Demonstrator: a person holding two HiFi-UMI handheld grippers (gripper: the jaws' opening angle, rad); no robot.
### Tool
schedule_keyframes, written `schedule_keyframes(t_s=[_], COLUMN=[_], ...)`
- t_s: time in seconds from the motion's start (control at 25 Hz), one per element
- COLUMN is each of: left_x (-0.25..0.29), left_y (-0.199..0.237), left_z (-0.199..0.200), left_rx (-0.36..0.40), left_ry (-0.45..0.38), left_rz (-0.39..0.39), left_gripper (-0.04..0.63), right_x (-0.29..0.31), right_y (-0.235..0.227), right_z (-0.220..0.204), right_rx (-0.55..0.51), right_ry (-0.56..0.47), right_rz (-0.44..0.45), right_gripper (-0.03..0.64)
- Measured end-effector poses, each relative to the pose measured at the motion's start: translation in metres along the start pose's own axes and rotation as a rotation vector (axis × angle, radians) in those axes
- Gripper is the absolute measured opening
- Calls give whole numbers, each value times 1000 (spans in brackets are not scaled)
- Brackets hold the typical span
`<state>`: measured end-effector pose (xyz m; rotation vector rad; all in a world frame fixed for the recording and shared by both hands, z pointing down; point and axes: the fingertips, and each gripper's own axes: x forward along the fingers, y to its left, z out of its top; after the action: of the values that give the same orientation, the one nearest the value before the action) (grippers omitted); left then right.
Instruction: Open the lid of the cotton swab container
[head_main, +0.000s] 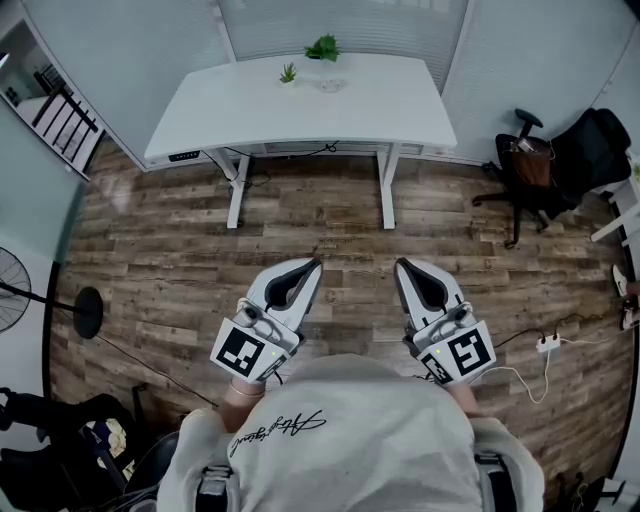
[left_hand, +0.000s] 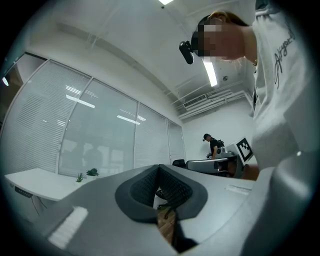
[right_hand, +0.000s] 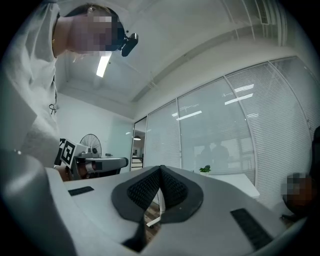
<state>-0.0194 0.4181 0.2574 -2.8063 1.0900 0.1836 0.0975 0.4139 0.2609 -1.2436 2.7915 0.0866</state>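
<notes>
Closest to the camera is the person's pale sweatshirt (head_main: 350, 430), filling the bottom of the head view. Just beyond it, the left gripper (head_main: 313, 264) and the right gripper (head_main: 401, 264) are held side by side, apart from each other, pointing forward over a wooden plank floor (head_main: 330, 215). Each gripper is clenched: its dark ribbed pads meet at the tips with nothing between them, and both are empty.

A white power strip (head_main: 548, 343) lies on the floor, right of the right gripper. A standing fan (head_main: 10, 290) is off to the left of the left gripper. A black office chair (head_main: 560, 165) sits further out, ahead and to the right of the right gripper.

Well ahead of both grippers stands a white table (head_main: 240, 110). On its far side are a small green plant (head_main: 288, 73) and a larger green plant (head_main: 323, 47). Near them lies a small clear round object (head_main: 331, 85), which may be the cotton swab container, but it is too small to tell. It is well apart from both grippers.
</notes>
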Motion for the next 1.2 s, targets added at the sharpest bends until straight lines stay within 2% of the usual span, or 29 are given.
schedule_keyframes(t_s=[0.4,0.52,0.84,0.92,1.12,1.2], left_x=[-2,-6,-6,-6,-6,-6], left_y=[2,2,0,1,2,2], left_z=[3,-2,-6,-7,-7,-6], left_rx=[-34,-23,-33,-42,-64,-70], left_ry=[-4,11,20,21,21,15], left_rz=[20,17,12,11,17,22], left_gripper=[-2,-2,0,7,104,162], right_x=[1,2,4,4,8,9], right_y=[3,6,14,15,17,16], right_z=[2,1,-4,-6,-8,-8], right_rx=[2,15,31,38,50,51], right_ry=[-20,-18,-7,-3,8,5], right_rz=[-15,-18,11,12,27,25], right_gripper=[2,2,3,41,91,139])
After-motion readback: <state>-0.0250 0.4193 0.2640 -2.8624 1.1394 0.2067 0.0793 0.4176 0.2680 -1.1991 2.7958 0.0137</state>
